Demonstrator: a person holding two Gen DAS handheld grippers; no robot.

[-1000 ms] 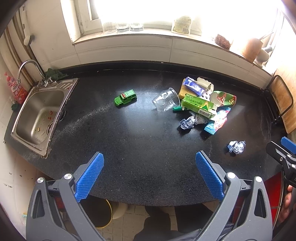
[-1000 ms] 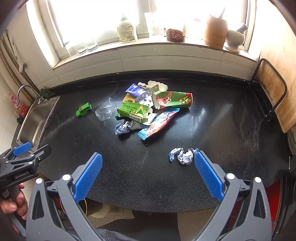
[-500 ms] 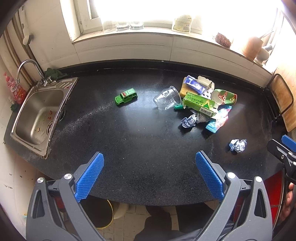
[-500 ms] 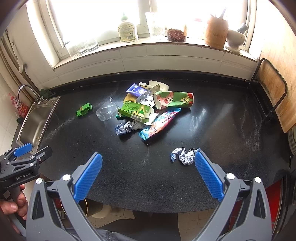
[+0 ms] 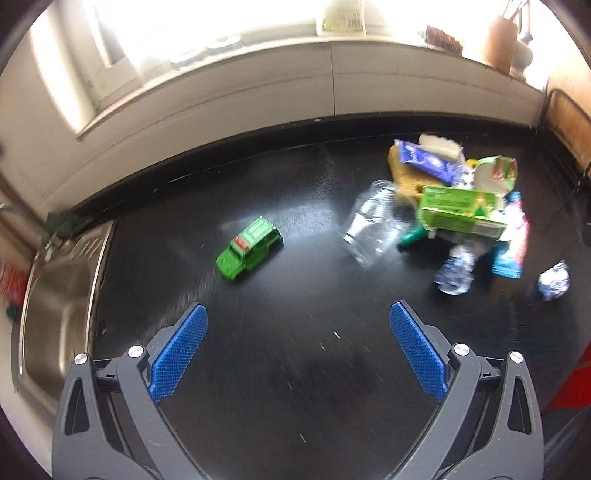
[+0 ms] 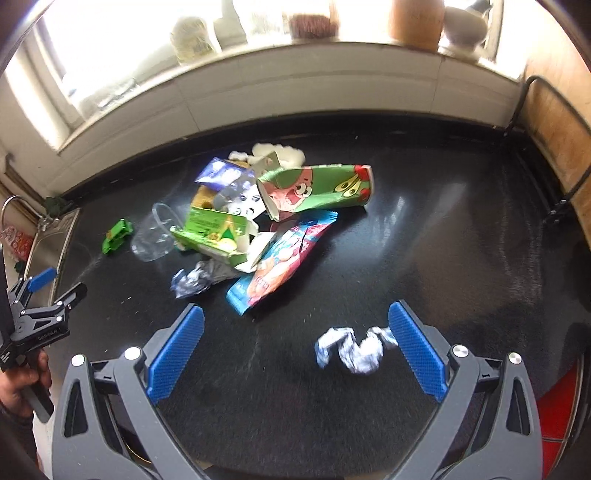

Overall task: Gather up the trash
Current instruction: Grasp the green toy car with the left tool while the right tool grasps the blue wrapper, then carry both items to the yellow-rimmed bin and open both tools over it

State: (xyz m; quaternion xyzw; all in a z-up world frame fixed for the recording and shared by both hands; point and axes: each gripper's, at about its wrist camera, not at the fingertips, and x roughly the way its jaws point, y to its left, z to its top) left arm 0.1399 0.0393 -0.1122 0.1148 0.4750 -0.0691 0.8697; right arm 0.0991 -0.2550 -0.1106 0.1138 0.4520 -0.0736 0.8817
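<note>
A pile of trash lies on the black counter (image 6: 424, 240): a green carton (image 6: 212, 236), a cartoon-printed green cup (image 6: 317, 188), a pink and blue wrapper (image 6: 280, 264), a clear plastic cup (image 6: 155, 234) and a crumpled foil ball (image 6: 192, 282). A separate crumpled foil wrapper (image 6: 351, 349) lies just ahead of my right gripper (image 6: 295, 325), near its right finger. My right gripper is open and empty. My left gripper (image 5: 297, 325) is open and empty over bare counter, short of the clear cup (image 5: 373, 229) and green carton (image 5: 461, 216).
A green toy car (image 5: 249, 249) sits left of the pile. A steel sink (image 5: 55, 295) is at the far left. Jars and a bottle (image 6: 192, 33) stand on the windowsill. A wooden board in a rack (image 6: 554, 122) is at the right.
Both grippers have moved forward and lower over the counter; the trash now looks much closer. The right gripper has come up to the lone foil wrapper. Both stay open.
</note>
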